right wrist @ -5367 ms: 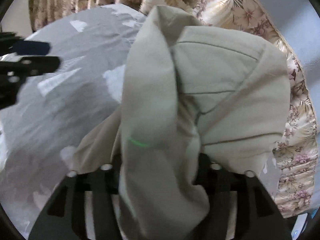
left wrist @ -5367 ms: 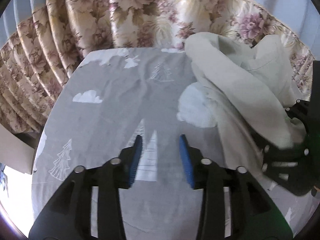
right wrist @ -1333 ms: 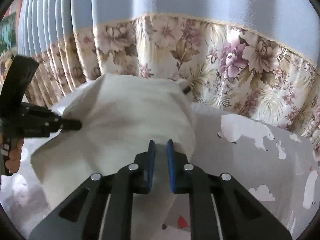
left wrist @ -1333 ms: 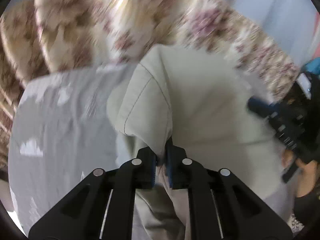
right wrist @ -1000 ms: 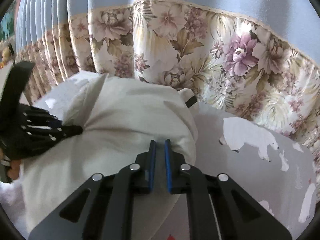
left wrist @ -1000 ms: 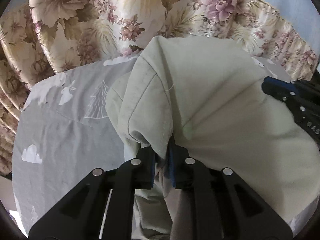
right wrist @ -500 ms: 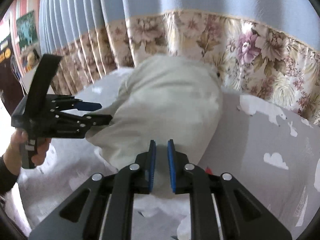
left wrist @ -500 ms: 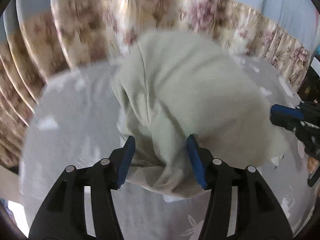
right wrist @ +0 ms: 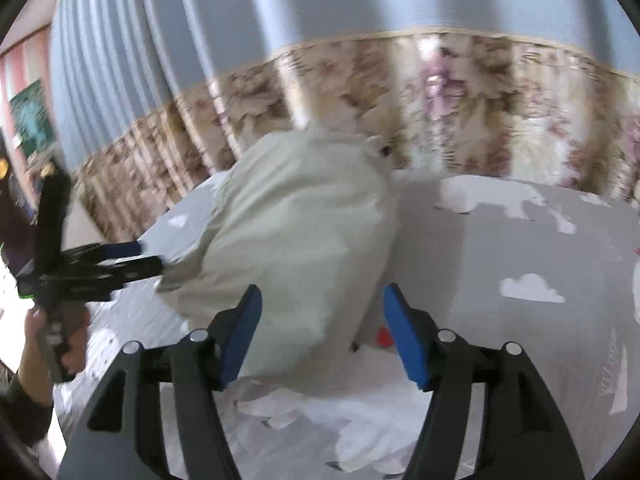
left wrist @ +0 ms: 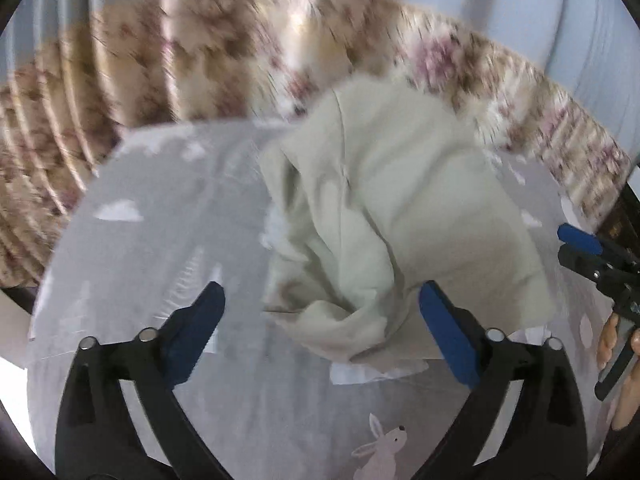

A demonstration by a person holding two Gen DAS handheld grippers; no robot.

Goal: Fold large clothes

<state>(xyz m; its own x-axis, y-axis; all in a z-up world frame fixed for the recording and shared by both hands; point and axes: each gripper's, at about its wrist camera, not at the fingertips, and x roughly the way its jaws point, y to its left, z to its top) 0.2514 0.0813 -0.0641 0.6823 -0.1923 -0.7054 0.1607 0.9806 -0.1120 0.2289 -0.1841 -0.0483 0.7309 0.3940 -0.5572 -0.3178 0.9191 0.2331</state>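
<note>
Left wrist: my left gripper (left wrist: 320, 312) just opening, spread, garment (left wrist: 400, 216) released; right gripper (right wrist: 320, 328) likewise. Regrasp flat edges, not bunched folds.

Left wrist view. The left gripper (left wrist: 320, 308) stands wide, its jaws having just been opening, with 2 blue pads (left wrist: 446, 336) clear of the cloth. A pale green garment (left wrist: 400, 216) lies bunched on the grey printed bedsheet (left wrist: 168, 240), its near fold between the jaws, untouched. Right of the garment, the right gripper (left wrist: 588, 252) is held in a hand (left wrist: 624, 364). Behind the garment hangs a floral curtain (left wrist: 200, 60), blurred.
</note>
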